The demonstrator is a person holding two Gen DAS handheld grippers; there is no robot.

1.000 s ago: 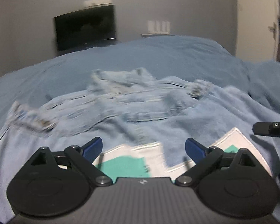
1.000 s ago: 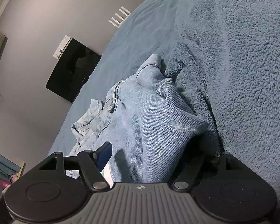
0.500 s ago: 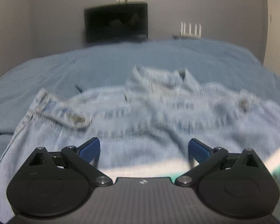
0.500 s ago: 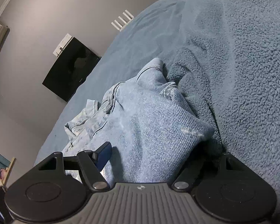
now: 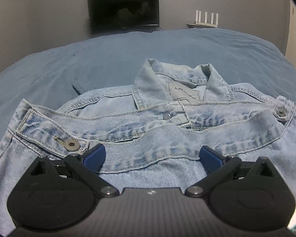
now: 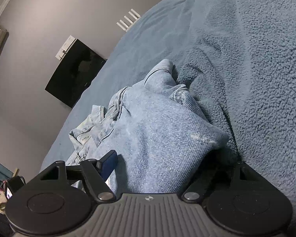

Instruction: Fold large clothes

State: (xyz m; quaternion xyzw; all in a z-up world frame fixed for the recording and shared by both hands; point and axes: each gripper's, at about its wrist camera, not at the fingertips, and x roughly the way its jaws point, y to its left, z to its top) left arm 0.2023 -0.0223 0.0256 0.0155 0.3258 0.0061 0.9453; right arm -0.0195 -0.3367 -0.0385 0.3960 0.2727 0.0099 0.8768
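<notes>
A pale denim jacket (image 5: 167, 122) is spread front-up near the middle of a bed (image 5: 88, 65), collar (image 5: 179, 79) turned toward the far edge, both sleeves already laid across the chest. The fold is judged to be midway. The left gripper (image 5: 151, 156) is held low over the crossed sleeves, fingers (image 5: 93, 156) spread wide and gripping nothing. The right gripper (image 6: 165, 164) is set at the jacket's right side fold, bunched denim lying between its parted fingers; only one fingertip is seen, and whether the cloth is actually pinched cannot be told. A hold on the hem nearest the grippers is judged to be called for next, to carry it up to the collar. The bed is covered by a blue fleece blanket (image 6: 256, 69). Beyond its far edge, a dark screen (image 5: 123, 9) and a white router (image 5: 206, 19) are seen against a grey wall (image 5: 39, 9).
</notes>
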